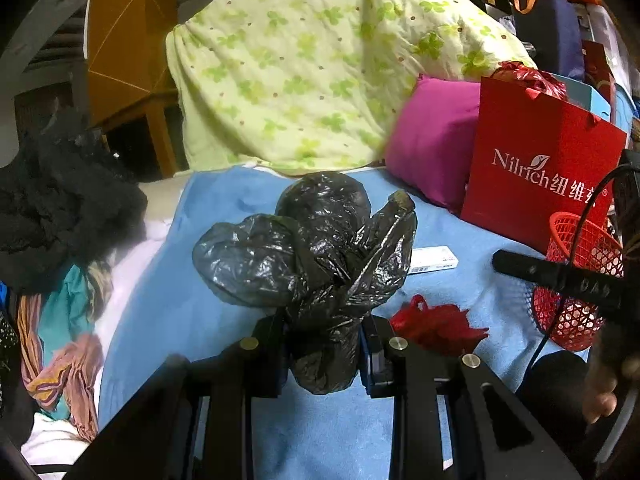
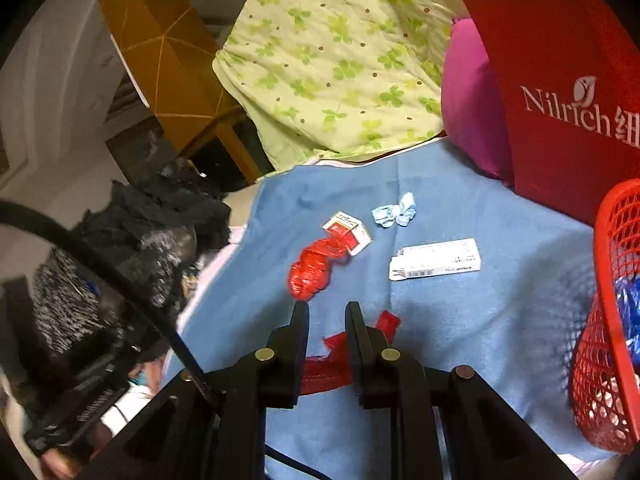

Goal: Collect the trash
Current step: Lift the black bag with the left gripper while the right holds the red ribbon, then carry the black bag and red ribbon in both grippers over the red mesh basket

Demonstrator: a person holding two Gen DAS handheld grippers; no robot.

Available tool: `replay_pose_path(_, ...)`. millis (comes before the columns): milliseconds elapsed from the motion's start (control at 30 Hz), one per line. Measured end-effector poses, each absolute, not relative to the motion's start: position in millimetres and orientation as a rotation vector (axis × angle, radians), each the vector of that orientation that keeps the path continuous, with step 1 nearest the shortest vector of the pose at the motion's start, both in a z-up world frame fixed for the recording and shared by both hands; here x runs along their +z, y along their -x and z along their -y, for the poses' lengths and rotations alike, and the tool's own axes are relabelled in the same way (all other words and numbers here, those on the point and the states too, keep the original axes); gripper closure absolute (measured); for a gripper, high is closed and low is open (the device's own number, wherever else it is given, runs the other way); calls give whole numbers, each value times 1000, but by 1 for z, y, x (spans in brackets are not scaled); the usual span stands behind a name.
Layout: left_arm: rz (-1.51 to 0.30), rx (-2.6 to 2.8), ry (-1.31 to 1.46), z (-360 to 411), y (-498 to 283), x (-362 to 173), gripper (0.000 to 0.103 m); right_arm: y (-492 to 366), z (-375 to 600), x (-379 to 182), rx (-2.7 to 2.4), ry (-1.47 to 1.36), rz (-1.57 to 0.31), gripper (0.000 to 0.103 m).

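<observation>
My left gripper (image 1: 324,354) clamped on neck of black bag (image 1: 312,248), held above blue blanket (image 1: 180,300). My right gripper (image 2: 327,320), fingers slightly apart, over red scrap (image 2: 340,354) near red basket (image 2: 608,320) — pinch its middle, carry to basket; bag steady.

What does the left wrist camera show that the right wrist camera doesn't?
Only the left wrist view shows the black trash bag, clamped in the left tool. Only the right wrist view shows the red-and-white carton, the crumpled blue scrap, the red plastic wad and the right tool. Both show the white box, the red basket and the red Nilrich bag.
</observation>
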State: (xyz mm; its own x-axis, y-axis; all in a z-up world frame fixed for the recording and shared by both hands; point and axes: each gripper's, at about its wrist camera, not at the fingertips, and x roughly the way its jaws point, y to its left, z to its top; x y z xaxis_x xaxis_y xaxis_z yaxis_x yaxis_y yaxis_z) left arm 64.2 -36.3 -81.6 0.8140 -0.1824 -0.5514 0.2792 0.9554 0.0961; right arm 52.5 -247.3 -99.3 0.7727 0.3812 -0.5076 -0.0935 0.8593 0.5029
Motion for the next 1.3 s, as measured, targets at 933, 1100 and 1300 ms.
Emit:
replay_pose_path(933,-609,-218,-143,14,-66,-88,74,-110,213,-171,252,-325,-949,91)
replay_pose_path(1100,-581,-248,-157,28,-61,-74,74,-65,240,-102,277,-369,-759,91)
replay_pose_path(1300,-521,-380,-166,63,-49,-41,74,-18,281,-31,225,-394,-577,91)
